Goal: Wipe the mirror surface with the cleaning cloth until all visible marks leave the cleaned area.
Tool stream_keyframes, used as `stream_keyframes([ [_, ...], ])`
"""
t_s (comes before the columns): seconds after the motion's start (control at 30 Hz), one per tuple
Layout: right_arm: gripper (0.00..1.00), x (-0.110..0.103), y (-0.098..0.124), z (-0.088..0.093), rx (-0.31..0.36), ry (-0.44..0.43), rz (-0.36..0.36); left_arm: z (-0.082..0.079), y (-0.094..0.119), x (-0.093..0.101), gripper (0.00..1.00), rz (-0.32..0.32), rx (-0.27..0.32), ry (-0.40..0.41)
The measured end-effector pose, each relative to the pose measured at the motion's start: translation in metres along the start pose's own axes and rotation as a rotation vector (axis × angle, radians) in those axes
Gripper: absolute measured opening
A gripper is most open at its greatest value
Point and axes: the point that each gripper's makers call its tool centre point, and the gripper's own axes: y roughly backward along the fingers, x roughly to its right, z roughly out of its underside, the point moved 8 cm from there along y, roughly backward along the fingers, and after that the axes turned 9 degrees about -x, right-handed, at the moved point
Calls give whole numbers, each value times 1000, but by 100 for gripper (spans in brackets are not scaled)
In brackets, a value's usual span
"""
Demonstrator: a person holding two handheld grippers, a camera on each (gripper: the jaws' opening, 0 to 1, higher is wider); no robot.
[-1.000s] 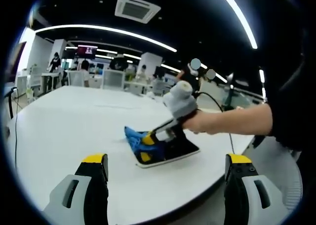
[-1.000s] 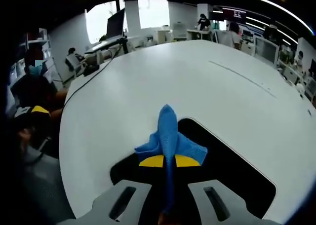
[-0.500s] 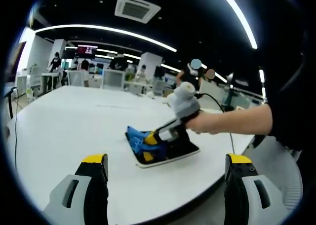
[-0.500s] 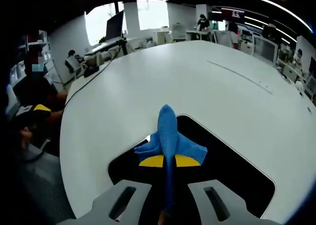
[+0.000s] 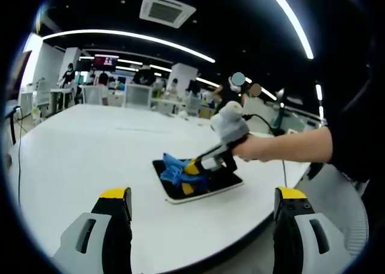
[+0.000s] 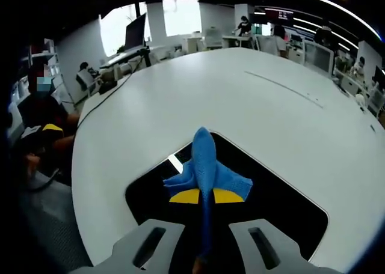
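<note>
A dark mirror [image 5: 210,185] in a white frame lies flat on the white table [image 5: 72,160]. My right gripper [image 5: 194,166], held by a hand [image 5: 264,148], comes in from the right and is shut on a blue cloth [image 5: 175,172], which rests on the glass toward its left part. In the right gripper view the yellow-tipped right gripper [image 6: 206,196] clamps the cloth [image 6: 204,160], and its folds spread over the mirror [image 6: 277,196]. My left gripper [image 5: 203,202] stands open in front of the mirror, its jaws wide apart with nothing between them.
The round table [image 6: 198,94] reaches far beyond the mirror, with a thin seam line across it. A cable [image 6: 114,88] trails over its far left rim. A seated person [image 6: 42,115] is at the left. Desks, chairs and people stand in the background.
The right gripper has drawn the cloth from the mirror's left edge inward over the glass. More dark glass now shows ahead of the cloth in the right gripper view. The left gripper has not moved.
</note>
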Motion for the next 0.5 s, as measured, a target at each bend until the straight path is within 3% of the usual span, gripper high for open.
stream_keyframes([
  [0.5, 0, 7, 5, 6, -2, -2, 29, 0, 0, 0, 99, -3, 2, 1],
])
